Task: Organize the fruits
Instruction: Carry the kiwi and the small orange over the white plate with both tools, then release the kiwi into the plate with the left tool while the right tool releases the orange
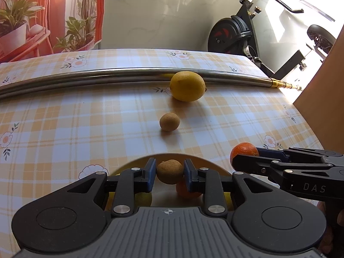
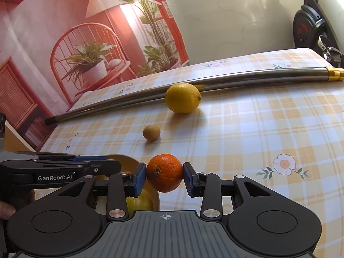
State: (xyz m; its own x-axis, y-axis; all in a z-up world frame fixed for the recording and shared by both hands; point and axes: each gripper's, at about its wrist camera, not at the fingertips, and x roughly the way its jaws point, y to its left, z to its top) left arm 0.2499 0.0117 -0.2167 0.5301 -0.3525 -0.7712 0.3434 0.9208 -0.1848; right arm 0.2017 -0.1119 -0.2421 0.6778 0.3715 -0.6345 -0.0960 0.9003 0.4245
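Left gripper [image 1: 169, 174] clamped on a small brown fruit [image 1: 169, 171] over the bowl [image 1: 137, 163], likely for dropping in. Right gripper [image 2: 164, 176] clamped on an orange [image 2: 164, 173], dimpled and bright, just beside the bowl's rim, probably next. Still on the table [image 2: 258, 129]: lemon [image 2: 182, 97] against the metal rod [image 2: 236, 76], another brown fruit [image 2: 151, 132] nearer.

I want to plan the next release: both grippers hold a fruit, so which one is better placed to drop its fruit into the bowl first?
Probably left. The left gripper holds its small brown fruit directly above the bowl, while the right gripper holds the orange beside the rim.
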